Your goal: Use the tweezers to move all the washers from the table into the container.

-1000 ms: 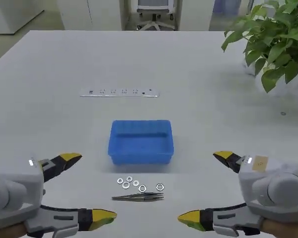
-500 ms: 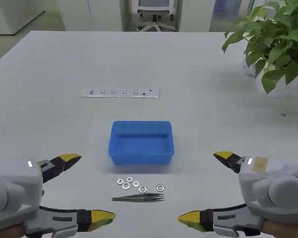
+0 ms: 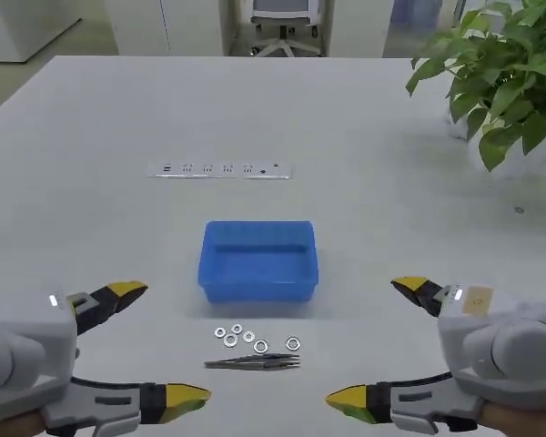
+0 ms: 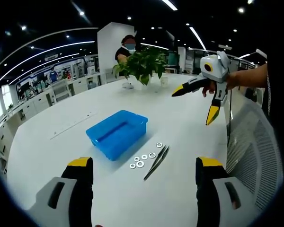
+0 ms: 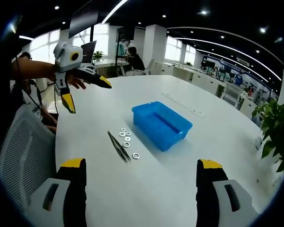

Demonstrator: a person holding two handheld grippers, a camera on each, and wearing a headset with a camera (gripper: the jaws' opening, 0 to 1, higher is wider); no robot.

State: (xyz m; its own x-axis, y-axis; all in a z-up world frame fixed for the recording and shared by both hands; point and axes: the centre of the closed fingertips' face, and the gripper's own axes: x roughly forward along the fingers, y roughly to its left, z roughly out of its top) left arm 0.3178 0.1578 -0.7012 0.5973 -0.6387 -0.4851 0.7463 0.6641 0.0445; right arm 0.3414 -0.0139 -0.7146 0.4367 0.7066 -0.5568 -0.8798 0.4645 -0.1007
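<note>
Several small metal washers (image 3: pixel 251 339) lie in a loose row on the white table, just in front of the blue container (image 3: pixel 258 259). Dark tweezers (image 3: pixel 253 362) lie flat right below the washers (image 4: pixel 144 159). My left gripper (image 3: pixel 159 344) hovers open at the lower left, well left of the tweezers (image 4: pixel 156 161). At the lower right my right gripper (image 3: pixel 380 342) is also open and holds nothing. In the right gripper view the container (image 5: pixel 161 124), washers (image 5: pixel 127 140) and tweezers (image 5: pixel 119 146) sit ahead between the jaws.
A white power strip (image 3: pixel 219 170) lies farther back on the table (image 3: pixel 364 182). A potted plant (image 3: pixel 500 77) stands at the far right. An office chair (image 3: pixel 285 20) is beyond the far edge. A person (image 4: pixel 128 47) stands behind the plant (image 4: pixel 141 64).
</note>
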